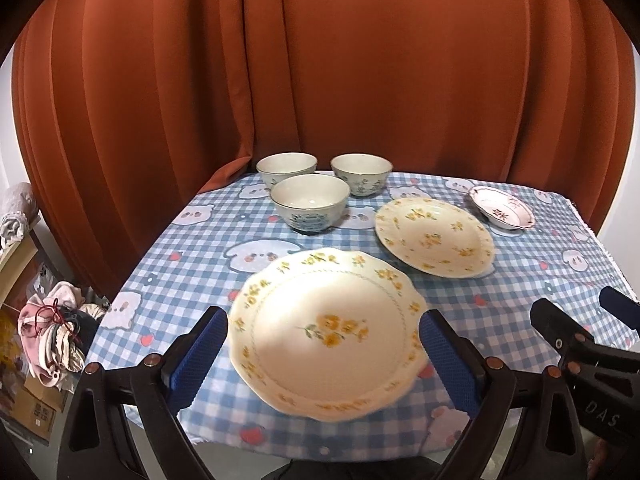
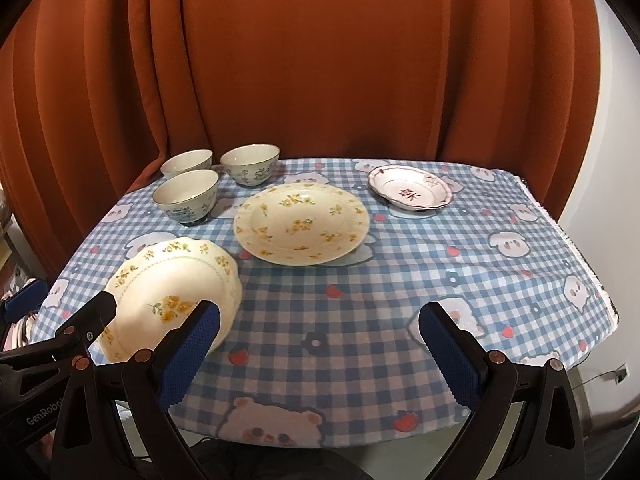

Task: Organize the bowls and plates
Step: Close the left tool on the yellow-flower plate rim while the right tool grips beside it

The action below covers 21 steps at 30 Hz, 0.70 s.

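While "GenRobo" shows on the left hand-held gripper (image 1: 324, 354), it spans a scalloped plate (image 1: 326, 332), contact unclear. The right hand-held gripper (image 2: 320, 354), marked "DAS", gapes wide, holding nothing.

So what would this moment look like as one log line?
left gripper: open around near plate | right gripper: open, empty | bowls: untouched
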Tool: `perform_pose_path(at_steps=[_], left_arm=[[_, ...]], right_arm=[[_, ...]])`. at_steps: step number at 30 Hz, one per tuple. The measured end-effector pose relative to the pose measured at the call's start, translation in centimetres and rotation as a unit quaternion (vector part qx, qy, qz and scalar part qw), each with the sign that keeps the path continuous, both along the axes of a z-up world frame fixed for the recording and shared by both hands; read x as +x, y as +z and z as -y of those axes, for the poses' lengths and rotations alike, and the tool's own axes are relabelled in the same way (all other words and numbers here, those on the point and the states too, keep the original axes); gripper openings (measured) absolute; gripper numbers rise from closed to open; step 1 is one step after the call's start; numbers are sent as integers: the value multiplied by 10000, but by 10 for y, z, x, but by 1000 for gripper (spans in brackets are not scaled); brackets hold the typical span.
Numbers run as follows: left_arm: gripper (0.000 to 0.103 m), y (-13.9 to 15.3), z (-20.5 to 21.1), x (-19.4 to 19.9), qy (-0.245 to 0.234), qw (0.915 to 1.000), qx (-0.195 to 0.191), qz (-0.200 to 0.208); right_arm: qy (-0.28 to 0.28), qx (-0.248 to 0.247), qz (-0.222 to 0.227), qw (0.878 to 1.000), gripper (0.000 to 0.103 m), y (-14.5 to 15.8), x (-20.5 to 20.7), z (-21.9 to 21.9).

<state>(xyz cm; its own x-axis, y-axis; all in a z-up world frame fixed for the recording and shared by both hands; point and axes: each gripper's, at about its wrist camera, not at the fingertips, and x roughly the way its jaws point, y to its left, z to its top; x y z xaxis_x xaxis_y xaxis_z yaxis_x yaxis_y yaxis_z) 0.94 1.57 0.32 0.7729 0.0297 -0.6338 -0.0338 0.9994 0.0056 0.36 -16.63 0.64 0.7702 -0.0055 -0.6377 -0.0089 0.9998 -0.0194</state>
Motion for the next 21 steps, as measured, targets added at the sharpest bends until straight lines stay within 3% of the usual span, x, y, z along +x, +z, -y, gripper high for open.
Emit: perform_pose_path(at_steps=[11,21], left_arm=[[96,-13,-45,55,-102,9989,88,-457],[94,-56,-76,98,-229,9912,11,-1301]], right_arm=[[-56,74,-430,9990,101,-11,49,-49],[-188,13,-1059,9942,101,-48,88,-87]])
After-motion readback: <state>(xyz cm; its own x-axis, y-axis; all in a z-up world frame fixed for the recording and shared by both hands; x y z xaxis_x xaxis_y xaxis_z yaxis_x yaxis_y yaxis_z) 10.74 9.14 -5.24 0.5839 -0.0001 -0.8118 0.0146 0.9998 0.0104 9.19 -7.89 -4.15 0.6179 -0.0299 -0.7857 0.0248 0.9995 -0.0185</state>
